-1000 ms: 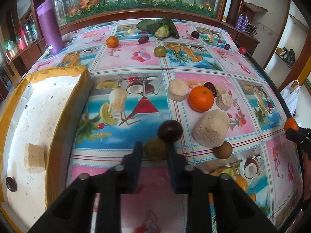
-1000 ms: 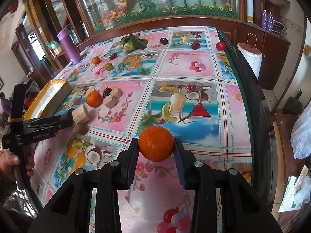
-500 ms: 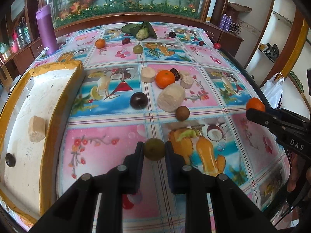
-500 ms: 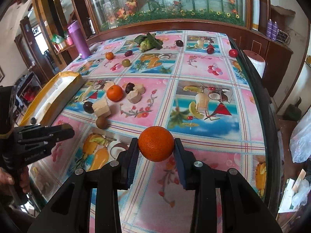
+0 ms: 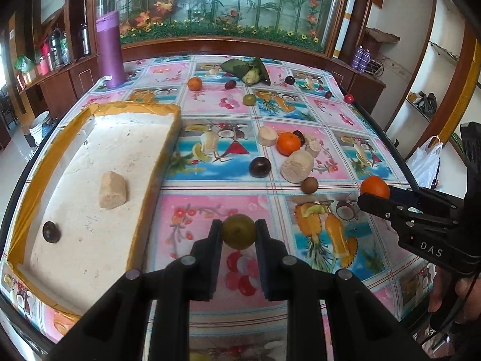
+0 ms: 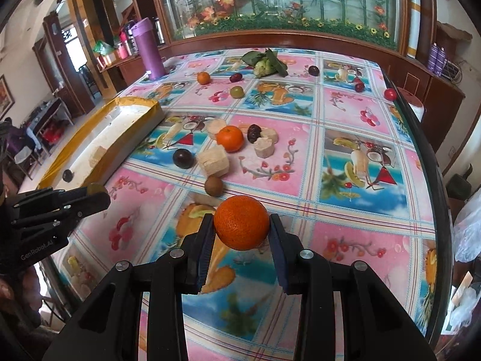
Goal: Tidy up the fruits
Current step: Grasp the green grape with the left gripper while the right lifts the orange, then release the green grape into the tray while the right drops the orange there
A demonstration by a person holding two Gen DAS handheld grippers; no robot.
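Note:
My left gripper (image 5: 238,232) is shut on a small green fruit (image 5: 238,231), held above the tablecloth just right of the foam tray (image 5: 90,252). My right gripper (image 6: 242,224) is shut on an orange (image 6: 241,222); in the left wrist view that orange (image 5: 375,187) shows at the right. On the cloth lie another orange (image 5: 288,143), a dark plum (image 5: 260,167), a brown round fruit (image 5: 309,185) and pale beige chunks (image 5: 297,166). The tray holds one beige chunk (image 5: 112,190) and a dark fruit (image 5: 51,232).
Farther back lie a small orange (image 5: 194,84), a green fruit (image 5: 249,99), dark and red fruits and a leafy cauliflower (image 5: 251,70). A purple tumbler (image 5: 110,51) stands at the back left. The table's right edge (image 6: 421,162) drops to the floor. A hand (image 5: 451,294) grips the right tool.
Both grippers have pulled back from the fruit pile toward the table's near edge, each carrying its fruit. The green fruit rose off the cloth and the tray came closer in the left wrist view.

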